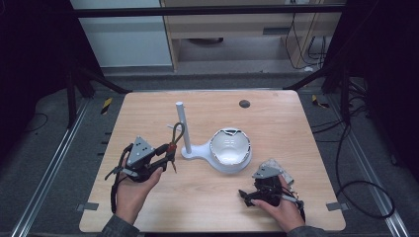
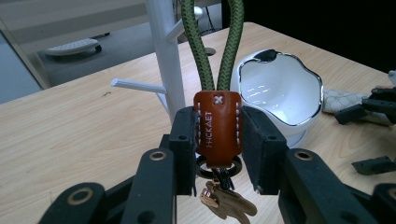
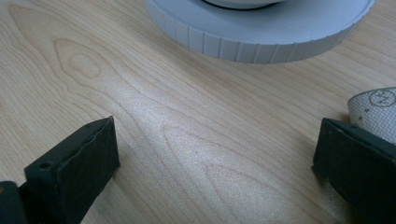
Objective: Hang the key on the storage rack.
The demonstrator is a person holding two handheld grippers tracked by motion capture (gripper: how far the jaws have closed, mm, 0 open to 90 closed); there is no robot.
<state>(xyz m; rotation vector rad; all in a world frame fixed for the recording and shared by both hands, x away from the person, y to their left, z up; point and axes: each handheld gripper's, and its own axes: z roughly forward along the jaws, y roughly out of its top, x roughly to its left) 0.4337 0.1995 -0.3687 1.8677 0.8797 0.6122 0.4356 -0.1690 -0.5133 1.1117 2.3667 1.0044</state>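
My left gripper [image 1: 169, 152] is shut on a keychain: its pads clamp the orange leather tab [image 2: 217, 128] from both sides. The green rope loop [image 1: 177, 132] stands up from the tab, and brass keys [image 2: 229, 203] hang below it. The loop is close to the white peg stand [image 1: 182, 126], just left of its post [image 2: 166, 56] and above a side peg. My right gripper [image 1: 244, 195] rests low at the table's front right, its jaws wide open over bare wood [image 3: 215, 158].
A white bowl [image 1: 230, 147] sits on a grey round base [image 3: 261, 37] joined to the stand. A beige patterned pouch [image 1: 276, 165] lies by the right gripper's far jaw. A dark round hole [image 1: 244, 103] marks the wooden table's [image 1: 148, 108] back.
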